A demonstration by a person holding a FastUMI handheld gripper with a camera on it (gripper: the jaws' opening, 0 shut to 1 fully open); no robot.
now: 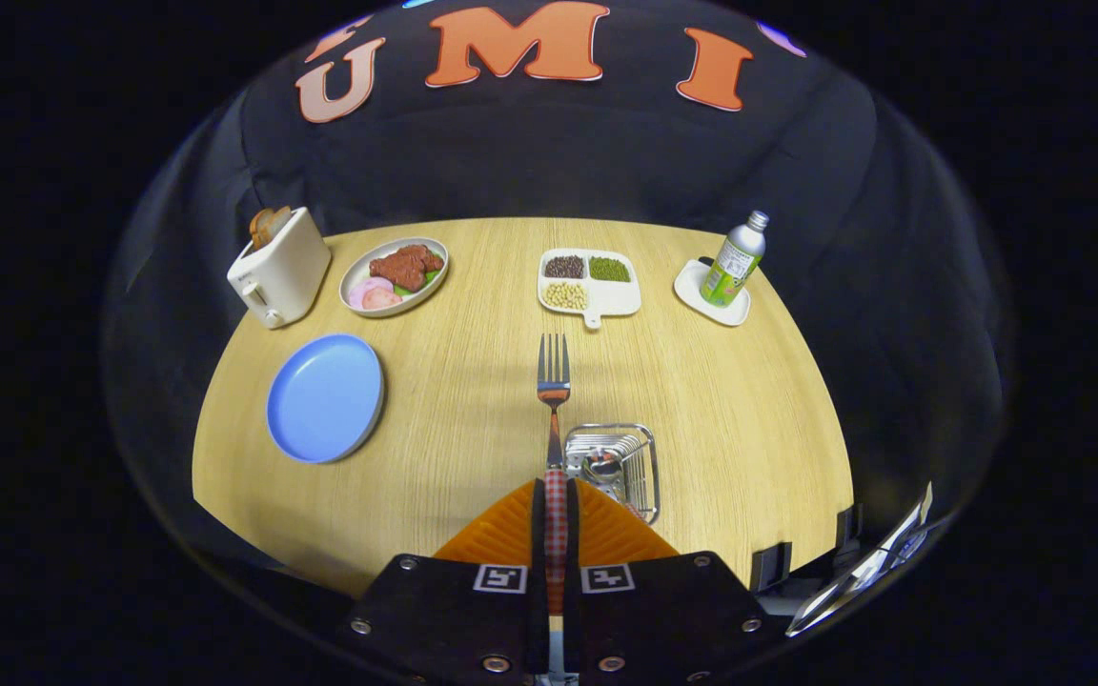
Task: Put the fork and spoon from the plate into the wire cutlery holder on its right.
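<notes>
Fork sits clamped by its checked handle in the closed hand-held gripper, tines pointing ahead, just left of the wire cutlery holder (spoon already inside) on the bench.

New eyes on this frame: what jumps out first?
The fork, clamped by its checked handle between the orange fingers, tines pointing away. Just right of it sits the wire cutlery holder with the spoon inside. The empty blue plate lies off to the left.
</notes>
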